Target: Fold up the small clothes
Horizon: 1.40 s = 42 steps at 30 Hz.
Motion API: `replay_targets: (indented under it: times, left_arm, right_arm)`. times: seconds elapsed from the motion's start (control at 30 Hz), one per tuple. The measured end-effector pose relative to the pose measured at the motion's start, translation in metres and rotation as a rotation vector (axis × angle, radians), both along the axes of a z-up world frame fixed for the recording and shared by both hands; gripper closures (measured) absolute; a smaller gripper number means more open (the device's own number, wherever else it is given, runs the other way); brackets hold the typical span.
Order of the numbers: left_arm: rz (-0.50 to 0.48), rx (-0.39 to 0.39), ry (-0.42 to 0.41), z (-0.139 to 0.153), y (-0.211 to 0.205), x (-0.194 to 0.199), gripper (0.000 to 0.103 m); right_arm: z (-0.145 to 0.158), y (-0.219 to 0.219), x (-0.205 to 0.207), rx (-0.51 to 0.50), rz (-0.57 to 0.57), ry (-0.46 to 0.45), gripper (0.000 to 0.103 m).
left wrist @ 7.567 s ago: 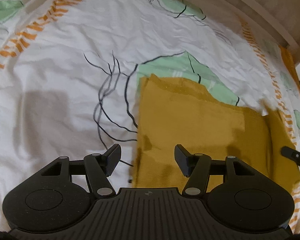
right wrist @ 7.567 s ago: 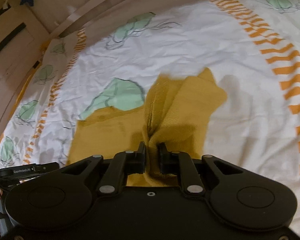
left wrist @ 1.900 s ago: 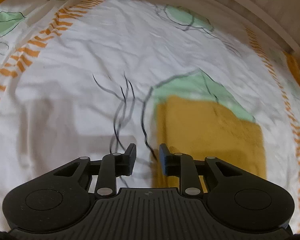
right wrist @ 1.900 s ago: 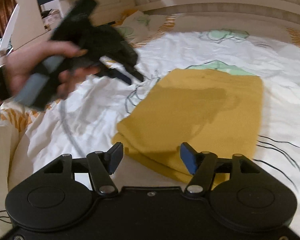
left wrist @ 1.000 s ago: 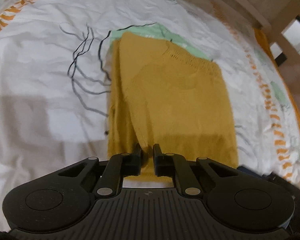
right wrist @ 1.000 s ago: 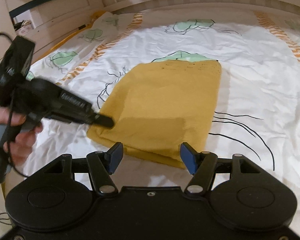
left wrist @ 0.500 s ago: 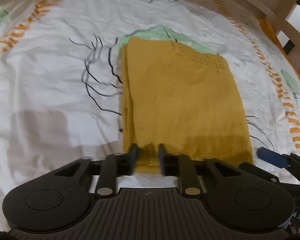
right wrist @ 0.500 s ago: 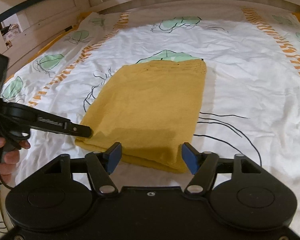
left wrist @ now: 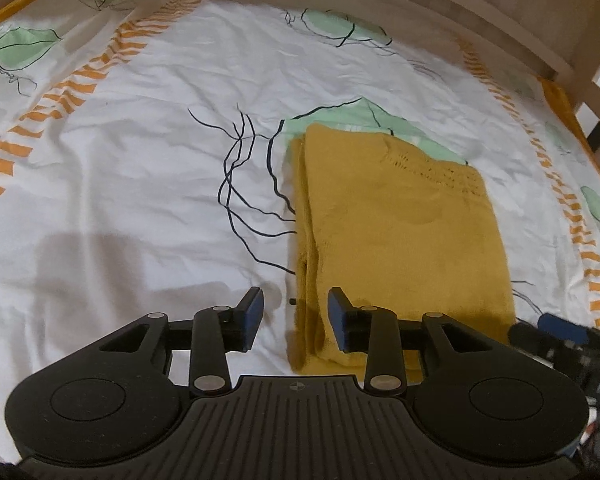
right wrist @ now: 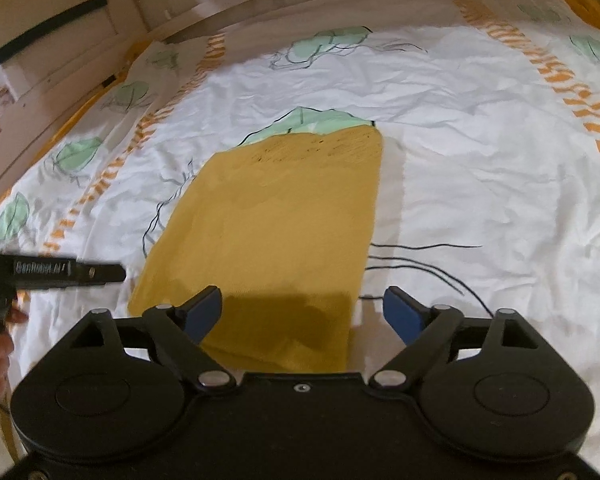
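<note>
One mustard-yellow knit garment [left wrist: 396, 232] lies folded into a long rectangle on a white bedsheet [left wrist: 140, 168] printed with green leaves, thin black lines and orange dashed stripes. The sheet is lightly wrinkled, and a pale wooden bed frame [left wrist: 420, 4] curves along its far edge. The left gripper [left wrist: 295, 317] hovers at the garment's near left corner, jaws parted and holding nothing. The right gripper [right wrist: 302, 312] hangs over the near right corner, jaws spread wide and empty. Pale cabinetry [right wrist: 52, 40] stands beyond the bed's left side.
</note>
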<state>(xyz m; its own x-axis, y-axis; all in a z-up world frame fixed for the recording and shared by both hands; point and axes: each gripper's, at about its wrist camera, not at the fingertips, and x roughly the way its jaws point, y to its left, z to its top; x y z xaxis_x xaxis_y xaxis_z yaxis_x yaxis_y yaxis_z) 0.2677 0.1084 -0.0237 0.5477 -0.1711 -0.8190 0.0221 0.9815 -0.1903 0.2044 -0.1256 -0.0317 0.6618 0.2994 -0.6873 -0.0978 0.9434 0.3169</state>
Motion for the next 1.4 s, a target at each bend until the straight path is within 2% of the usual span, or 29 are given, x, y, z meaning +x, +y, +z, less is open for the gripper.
replay_targets:
  times: [0.2,0.33,0.63,0.9,1.0,1.13,1.2,1.4]
  left_arm:
    - [-0.01,-0.016,0.034,-0.005,0.001,0.004,0.068]
    - [-0.008,-0.035,0.058,-0.009,0.002,0.007,0.067]
    - [0.019,-0.104,0.129,-0.02,0.012,0.014,0.067]
    - [0.027,-0.227,0.194,-0.033,0.019,0.021,0.066]
    - [0.022,-0.274,0.232,-0.042,0.015,0.025,0.066]
    - [0.011,-0.26,0.229,-0.046,0.009,0.03,0.062]
    - [0.007,-0.268,0.225,-0.048,0.006,0.032,0.058]
    - [-0.001,-0.273,0.227,-0.044,0.01,0.034,0.056]
  right_arm:
    - [-0.006,-0.023,0.027,0.086,-0.063,0.04,0.004]
    - [-0.014,-0.038,0.048,0.14,-0.092,0.075,0.003]
    - [-0.039,-0.067,0.091,0.367,-0.151,0.136,0.0]
    - [-0.052,-0.067,0.117,0.517,-0.071,0.144,0.0]
    - [-0.056,-0.064,0.126,0.544,-0.037,0.144,0.0]
    - [-0.058,-0.061,0.133,0.566,-0.003,0.138,0.0]
    - [-0.059,-0.058,0.136,0.574,0.022,0.135,0.0]
    - [-0.061,-0.055,0.139,0.559,0.074,0.122,0.0]
